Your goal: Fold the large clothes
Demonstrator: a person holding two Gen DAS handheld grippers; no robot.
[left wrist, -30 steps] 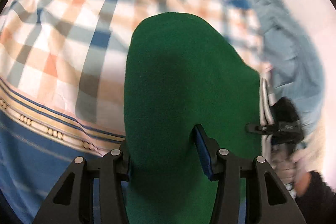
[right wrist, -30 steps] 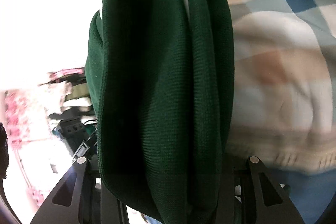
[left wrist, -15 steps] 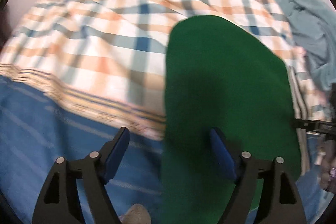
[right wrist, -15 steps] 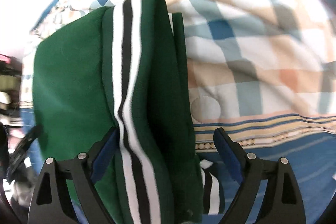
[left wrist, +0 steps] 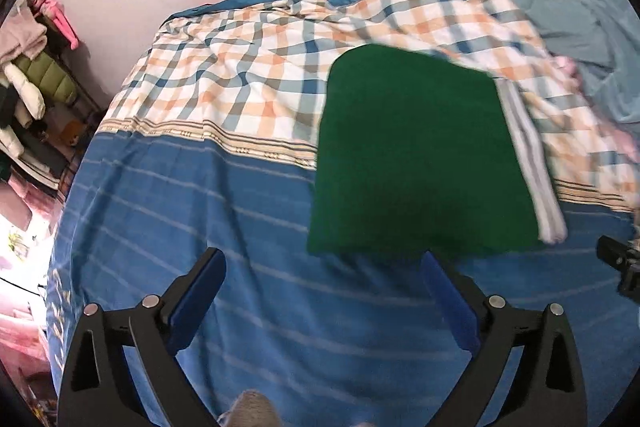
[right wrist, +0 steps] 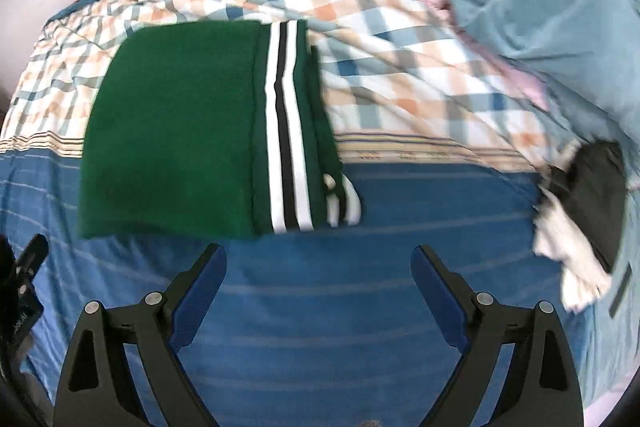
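On the bed, a folded green garment (left wrist: 416,155) (right wrist: 172,131) with white and black stripes is laid across the blue sheet (left wrist: 240,227) and checked cover (left wrist: 240,79). At 6 o'clock, left tongs (left wrist: 322,291) and right tongs (right wrist: 318,283) are spread wide, holding nothing.

Bright, washed-out left glare; fisheye-bent edges, possibly motion-blurred right side.

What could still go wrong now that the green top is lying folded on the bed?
The folded green garment lies half on the rumpled checked quilt, half on the blue sheet, so it may tilt and slump open. A striped cuff pokes out and could snag an open right claw passing close.
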